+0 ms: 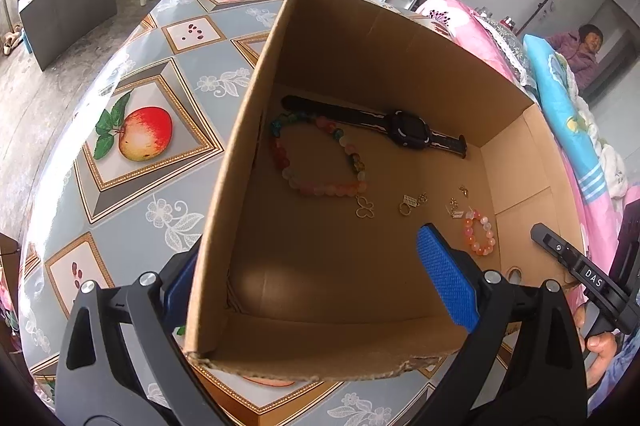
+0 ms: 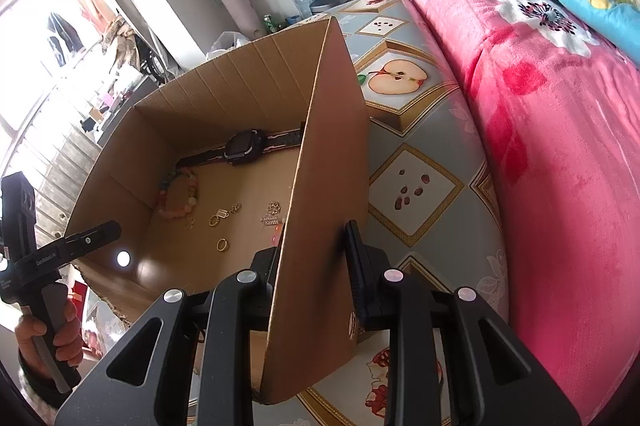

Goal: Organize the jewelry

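Both grippers straddle walls of the cardboard box: left gripper wide, right gripper narrow, maybe pinching.

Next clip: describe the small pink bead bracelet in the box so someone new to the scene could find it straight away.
Start at the open cardboard box on the fruit-patterned tablecloth. On the box floor, go past the black watch and the long multicoloured bead string to the side nearest the blue-padded finger. The small bracelet lies there: a tight ring of only pink and white beads.

Small charms too tiny to identify
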